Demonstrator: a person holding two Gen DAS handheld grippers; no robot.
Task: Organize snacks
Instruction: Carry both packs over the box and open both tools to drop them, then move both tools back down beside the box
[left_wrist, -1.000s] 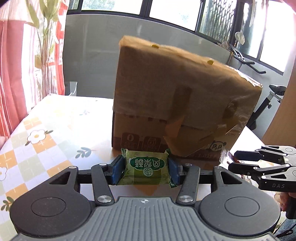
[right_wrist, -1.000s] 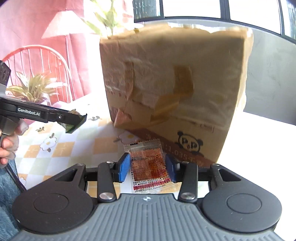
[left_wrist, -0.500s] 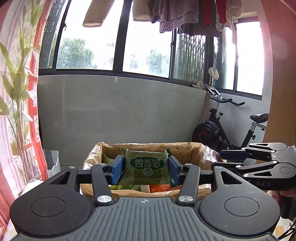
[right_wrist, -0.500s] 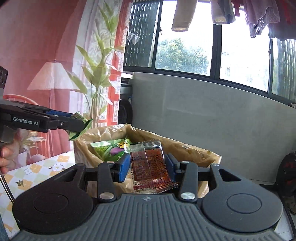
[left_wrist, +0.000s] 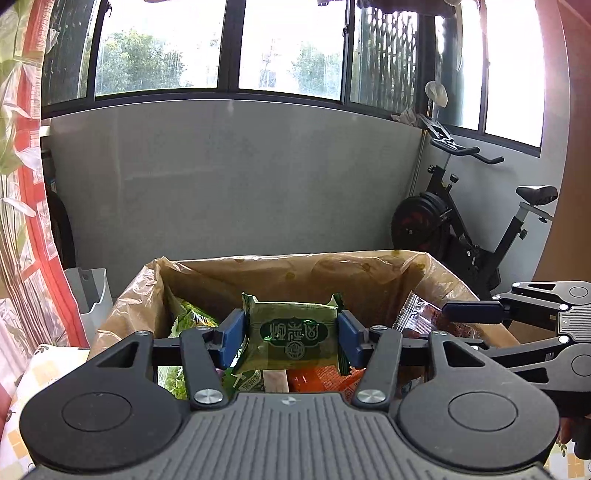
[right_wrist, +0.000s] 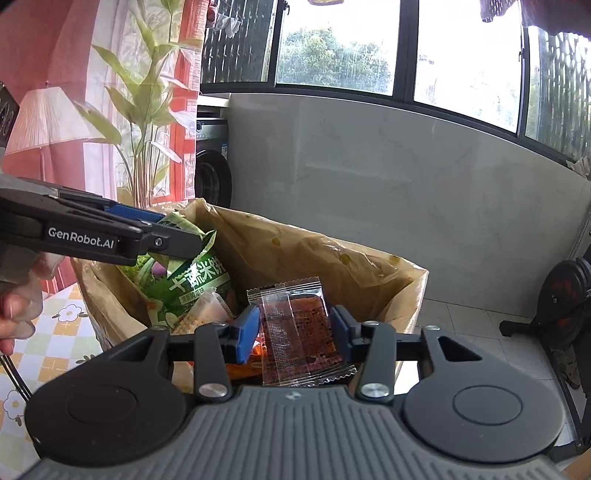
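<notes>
Two tongs clamped | left (left_wrist: 291, 334): green packet (left_wrist: 293, 332) | right (right_wrist: 293, 332): clear packet (right_wrist: 299, 325) | box (left_wrist: 369, 273): snacks

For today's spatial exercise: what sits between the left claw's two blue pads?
A green snack packet, pinched by the left claw above the lined cardboard box; the left wrist view shows it.

left wrist: close above box (left_wrist: 369, 269), facing windows | right wrist: same, from right | shared: box (right_wrist: 332, 258)
</notes>
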